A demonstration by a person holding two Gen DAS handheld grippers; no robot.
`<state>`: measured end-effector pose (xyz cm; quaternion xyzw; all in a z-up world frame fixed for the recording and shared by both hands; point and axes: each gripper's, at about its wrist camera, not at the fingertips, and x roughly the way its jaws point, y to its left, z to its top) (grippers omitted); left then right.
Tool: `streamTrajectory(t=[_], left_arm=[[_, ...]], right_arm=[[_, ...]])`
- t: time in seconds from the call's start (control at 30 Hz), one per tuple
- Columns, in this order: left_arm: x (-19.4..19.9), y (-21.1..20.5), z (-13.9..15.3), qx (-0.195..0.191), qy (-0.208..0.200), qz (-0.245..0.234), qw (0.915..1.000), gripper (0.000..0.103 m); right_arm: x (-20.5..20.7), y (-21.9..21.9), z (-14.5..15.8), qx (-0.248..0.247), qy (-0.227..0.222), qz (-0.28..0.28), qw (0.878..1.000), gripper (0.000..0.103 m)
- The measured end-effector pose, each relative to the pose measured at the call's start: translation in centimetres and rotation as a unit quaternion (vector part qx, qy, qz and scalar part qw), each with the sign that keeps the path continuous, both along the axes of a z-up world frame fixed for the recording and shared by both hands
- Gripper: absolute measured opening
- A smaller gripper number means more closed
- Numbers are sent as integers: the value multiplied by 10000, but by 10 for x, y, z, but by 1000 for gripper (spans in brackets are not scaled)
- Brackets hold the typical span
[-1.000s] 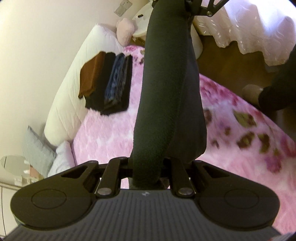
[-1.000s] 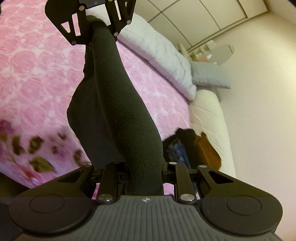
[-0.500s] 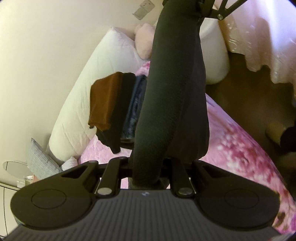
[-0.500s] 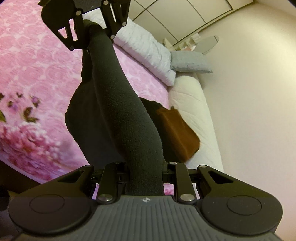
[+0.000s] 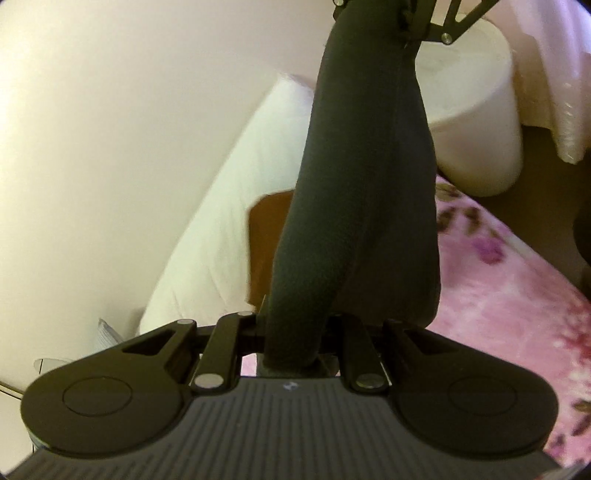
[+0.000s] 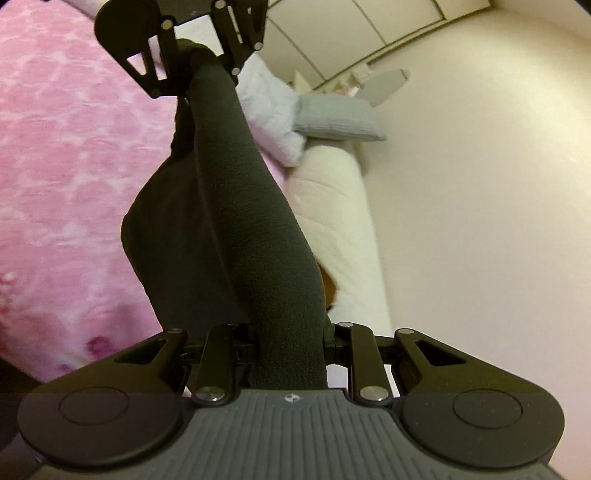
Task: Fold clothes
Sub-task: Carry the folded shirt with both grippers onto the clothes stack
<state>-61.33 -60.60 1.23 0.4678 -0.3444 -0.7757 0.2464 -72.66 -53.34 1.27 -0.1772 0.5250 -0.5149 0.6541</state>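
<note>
Left wrist view: the left gripper has its fingers pinched on one end of a folded dark garment, which stretches away as a thick roll to the right gripper at the top edge of the picture, where the other end is clamped. The garment hangs in the air between the two, sagging to one side, above a pink floral bedspread. Only this view shows a brown folded piece broadly, lying against a long cream bolster, and a white round stool with a lacy white cloth beyond it.

Right wrist view: the right gripper pinches its end of the same dark garment, and the left gripper appears far off, closed on the opposite end. Here the brown piece is only a sliver behind the roll. This view alone shows a grey pillow, a white quilted pillow, a round mirror and cupboard doors behind the bolster.
</note>
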Motion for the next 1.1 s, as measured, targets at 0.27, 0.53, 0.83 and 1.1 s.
streamTrajectory(t=[0.27, 0.53, 0.83, 1.1], left_arm=[[-60, -155, 23, -536, 136, 484, 9973, 13], [-106, -266, -19, -626, 199, 1299, 9894, 13], [-121, -248, -197, 751, -492, 1701, 9813, 16], [-105, -236, -201, 358, -455, 1490, 9871, 22]], right_arm=[[-60, -156, 17, -313, 116, 449, 9984, 22], [-105, -298, 1, -1020, 64, 884, 9908, 24], [-116, -283, -173, 545, 444, 1242, 9898, 34], [-143, -249, -157, 330, 458, 869, 9946, 42]])
